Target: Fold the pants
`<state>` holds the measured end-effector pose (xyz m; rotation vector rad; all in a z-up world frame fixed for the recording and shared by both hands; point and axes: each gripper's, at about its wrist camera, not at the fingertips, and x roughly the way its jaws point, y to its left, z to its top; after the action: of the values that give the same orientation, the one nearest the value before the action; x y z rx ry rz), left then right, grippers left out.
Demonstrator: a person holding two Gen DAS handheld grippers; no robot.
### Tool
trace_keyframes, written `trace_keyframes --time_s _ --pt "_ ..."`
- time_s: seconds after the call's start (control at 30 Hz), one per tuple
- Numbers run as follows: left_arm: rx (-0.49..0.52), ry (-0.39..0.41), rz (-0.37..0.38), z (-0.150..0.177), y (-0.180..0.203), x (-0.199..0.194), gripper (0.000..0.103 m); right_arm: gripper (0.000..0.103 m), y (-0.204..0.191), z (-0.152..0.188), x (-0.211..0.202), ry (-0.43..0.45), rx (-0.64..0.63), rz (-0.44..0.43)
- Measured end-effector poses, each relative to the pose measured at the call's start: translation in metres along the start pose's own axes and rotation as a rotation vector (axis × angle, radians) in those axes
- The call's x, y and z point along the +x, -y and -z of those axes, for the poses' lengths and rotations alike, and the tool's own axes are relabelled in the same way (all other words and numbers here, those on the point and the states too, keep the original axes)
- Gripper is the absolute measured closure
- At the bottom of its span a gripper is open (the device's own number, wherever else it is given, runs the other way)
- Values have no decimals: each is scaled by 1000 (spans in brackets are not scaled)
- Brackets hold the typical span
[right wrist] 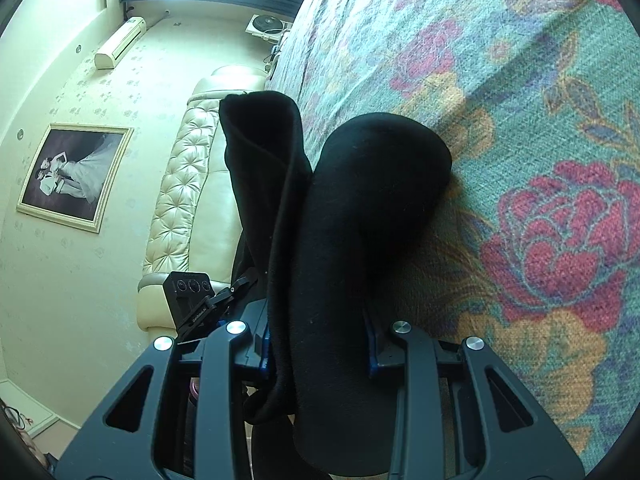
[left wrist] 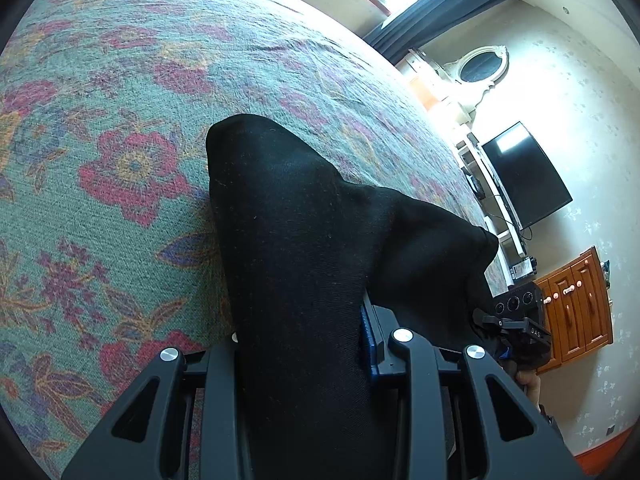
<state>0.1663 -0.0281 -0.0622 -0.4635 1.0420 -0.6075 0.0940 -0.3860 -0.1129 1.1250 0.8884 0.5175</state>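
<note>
The black pants (left wrist: 296,216) hang lifted above a floral bedspread (left wrist: 120,120). My left gripper (left wrist: 304,344) is shut on the black fabric, which drapes over its fingers and hides the tips. My right gripper (right wrist: 320,344) is shut on another part of the pants (right wrist: 360,200), with a second fold (right wrist: 264,152) standing up to its left. The right gripper also shows in the left wrist view (left wrist: 516,328) at the right, and the left gripper shows in the right wrist view (right wrist: 196,300) at the lower left. The two grippers are close together.
The bedspread (right wrist: 540,120) covers a large bed. A tufted cream headboard (right wrist: 180,184) and a framed photo (right wrist: 72,176) are on one wall. A television (left wrist: 524,176), a white shelf and a wooden cabinet (left wrist: 576,308) stand past the bed's edge.
</note>
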Motion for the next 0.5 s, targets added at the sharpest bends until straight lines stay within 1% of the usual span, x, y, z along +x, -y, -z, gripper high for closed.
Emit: trace_keyframes --time_s 0.5 --pt "-21 17 -7 2 -16 -15 72 71 -5 -15 30 -7 15 -42"
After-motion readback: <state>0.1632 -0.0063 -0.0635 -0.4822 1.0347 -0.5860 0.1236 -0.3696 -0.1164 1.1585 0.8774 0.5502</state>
